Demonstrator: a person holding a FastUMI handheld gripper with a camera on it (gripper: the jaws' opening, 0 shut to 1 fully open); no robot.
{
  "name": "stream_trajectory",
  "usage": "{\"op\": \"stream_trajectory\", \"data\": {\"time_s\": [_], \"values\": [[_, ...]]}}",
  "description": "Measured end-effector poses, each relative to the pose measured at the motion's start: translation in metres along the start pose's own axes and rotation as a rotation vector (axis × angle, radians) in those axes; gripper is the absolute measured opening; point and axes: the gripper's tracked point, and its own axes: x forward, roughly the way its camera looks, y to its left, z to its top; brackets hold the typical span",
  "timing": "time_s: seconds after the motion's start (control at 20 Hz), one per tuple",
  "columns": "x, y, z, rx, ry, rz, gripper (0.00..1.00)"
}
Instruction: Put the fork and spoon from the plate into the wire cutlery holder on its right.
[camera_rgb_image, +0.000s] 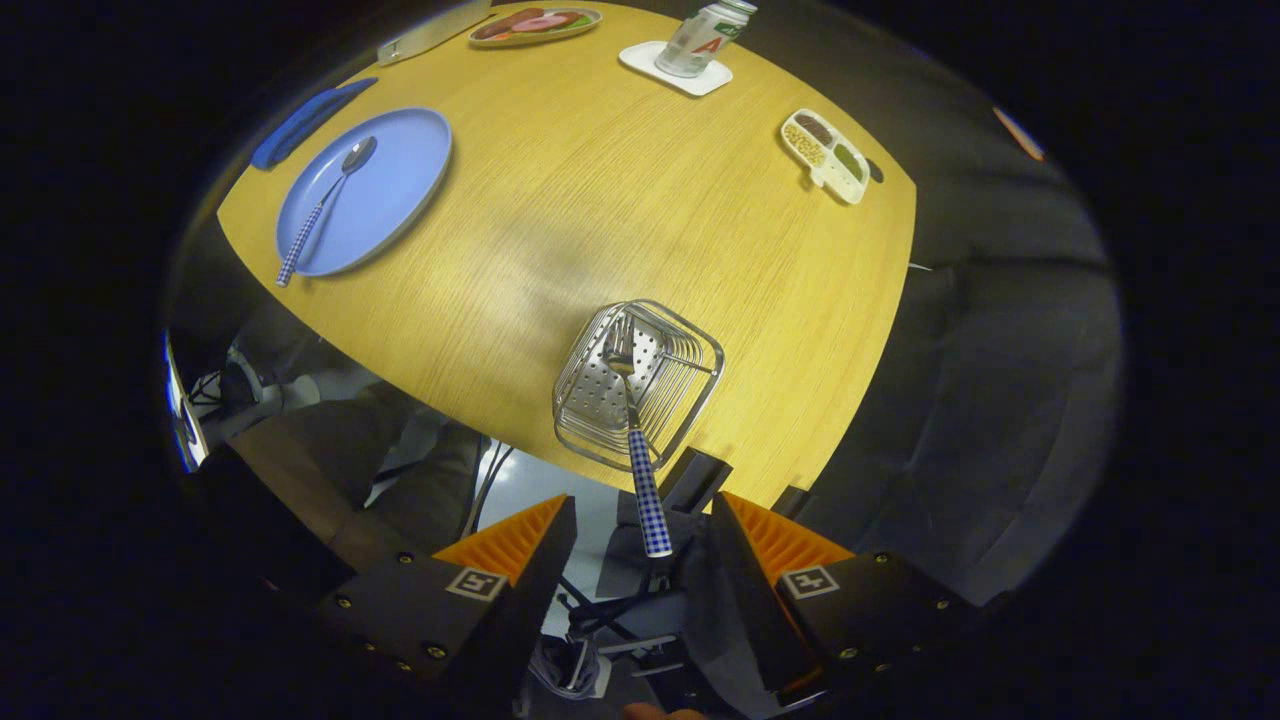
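— Fingers nearest of all, spread wide apart on that gripper, nothing pressed between them.

— And the fork?

— Just ahead, in the gap between the fingers but touching neither. Its checked handle sticks out over the near edge of the wire cutlery holder, tines down inside, leaning on the perforated plate there.

— Where does the holder stand?

— At the near edge of the round wooden table, close to the fingers.

— The spoon?

— Far off to the left, lying across the blue plate, bowl on the plate, checked handle poking past the near rim. A blue flat thing lies just left of the plate.

— Further back?

— To the right, a small divided tray with grains. At the far side, a can on a white coaster, and a plate of food left of it.
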Motion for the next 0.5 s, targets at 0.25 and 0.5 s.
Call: {"op": "stream_trajectory", "data": {"time_s": [0.25,0.5], "values": [[-0.038,0.021,0.011,0.156,-0.186,-0.038,0.97],[-0.078,0.051,0.049,0.273,-0.451,-0.028,0.97]]}}
